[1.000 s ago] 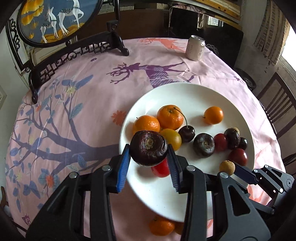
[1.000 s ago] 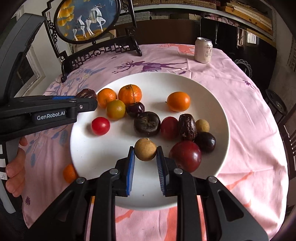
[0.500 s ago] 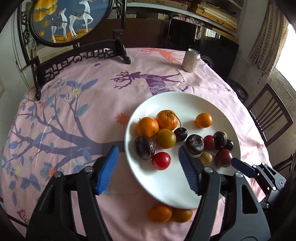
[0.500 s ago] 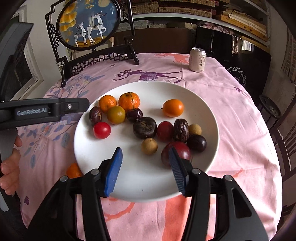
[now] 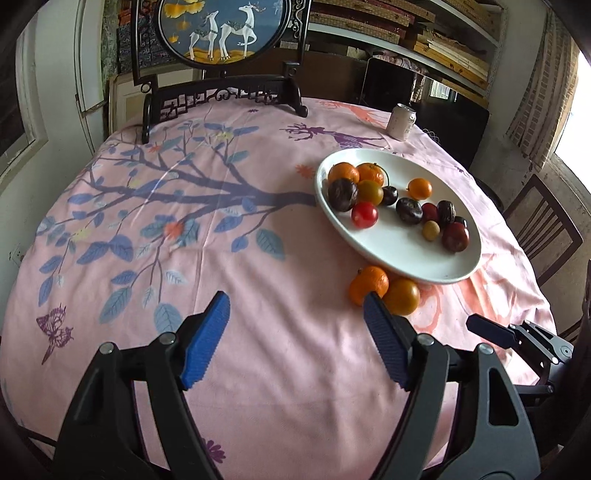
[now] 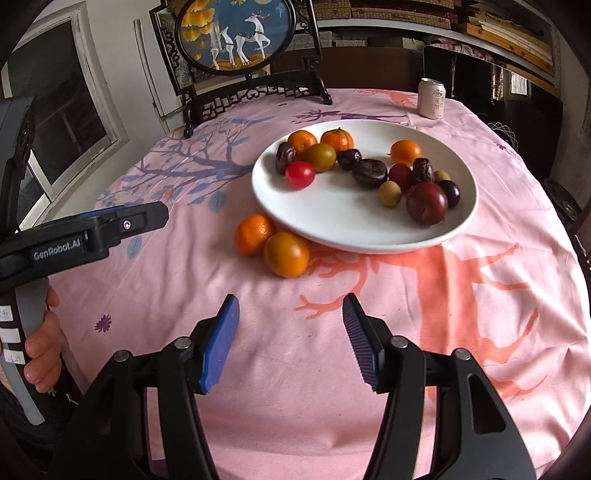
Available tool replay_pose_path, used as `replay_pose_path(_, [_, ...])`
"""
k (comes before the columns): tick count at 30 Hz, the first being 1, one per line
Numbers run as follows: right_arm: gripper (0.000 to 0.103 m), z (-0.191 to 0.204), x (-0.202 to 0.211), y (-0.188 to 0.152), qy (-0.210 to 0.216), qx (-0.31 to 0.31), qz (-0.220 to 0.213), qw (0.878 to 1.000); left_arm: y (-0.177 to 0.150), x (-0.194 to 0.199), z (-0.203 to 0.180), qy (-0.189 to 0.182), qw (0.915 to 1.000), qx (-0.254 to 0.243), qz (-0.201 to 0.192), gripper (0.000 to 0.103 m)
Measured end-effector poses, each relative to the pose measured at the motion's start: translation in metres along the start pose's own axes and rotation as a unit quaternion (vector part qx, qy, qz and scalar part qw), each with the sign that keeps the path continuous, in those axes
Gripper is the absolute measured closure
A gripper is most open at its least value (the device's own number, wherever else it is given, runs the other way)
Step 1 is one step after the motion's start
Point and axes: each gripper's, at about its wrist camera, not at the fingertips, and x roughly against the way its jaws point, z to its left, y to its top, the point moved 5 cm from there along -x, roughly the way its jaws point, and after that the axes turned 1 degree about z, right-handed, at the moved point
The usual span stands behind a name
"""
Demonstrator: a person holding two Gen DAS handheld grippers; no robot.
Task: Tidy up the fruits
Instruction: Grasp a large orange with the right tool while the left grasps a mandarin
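A white plate holds several fruits: oranges, dark plums, a red tomato, a tan longan. A mandarin and an orange fruit lie on the cloth by the plate's near rim. My left gripper is open and empty above the cloth, near these two fruits. My right gripper is open and empty, short of the plate. The left gripper shows at the left of the right wrist view.
A round table with a pink patterned cloth. A drinks can stands at the far side. A dark carved stand with a round deer picture stands at the back. A wooden chair is at the right.
Both grippers opened, leaving the dark plum and the longan on the plate, then pulled back and away from it. The left one swung left.
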Motion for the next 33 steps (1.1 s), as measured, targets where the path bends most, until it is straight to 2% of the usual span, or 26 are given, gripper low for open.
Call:
replay_pose_path(3, [0.044,0.007,-0.016,0.001,0.012,0.006,0.013,1.0,-0.01,0.002,0.007,0.001,1.0,0.002,0.002,0.027])
replay_pose_path(12, [0.045,0.008,-0.056,0.022,-0.014,0.021,0.033,0.999,-0.022,-0.001,0.018,-0.012,0.9998,0.011,0.012,0.026])
replay_pose_path(13, [0.048,0.008,-0.061,0.024,-0.016,0.021,0.035,0.999,-0.022,0.0,0.019,-0.013,0.9998,0.011,0.012,0.026])
replay_pose_path(14, [0.058,0.008,-0.065,0.025,-0.017,0.022,0.037,0.999,-0.022,0.0,0.019,-0.015,0.9998,0.01,0.012,0.026])
replay_pose_path(16, [0.067,0.007,-0.069,0.028,-0.028,0.029,0.036,0.999,-0.022,0.0,0.018,-0.014,0.9998,0.01,0.012,0.026])
replay_pose_path(17, [0.067,0.007,-0.068,0.028,-0.024,0.03,0.039,0.998,-0.022,0.0,0.018,-0.013,0.9998,0.009,0.013,0.026])
replay_pose_path(23, [0.067,0.002,-0.036,0.008,-0.015,0.021,0.034,0.999,-0.02,-0.012,-0.003,-0.014,0.9994,-0.013,0.029,0.026])
replay_pose_path(30, [0.067,-0.034,0.011,-0.03,-0.022,-0.011,0.011,1.0,-0.023,-0.043,-0.066,-0.035,0.9948,-0.072,0.063,0.026])
replay_pose_path(33, [0.067,-0.049,0.024,-0.039,-0.026,-0.027,0.002,0.999,-0.025,-0.054,-0.089,-0.032,0.9927,-0.096,0.066,0.026])
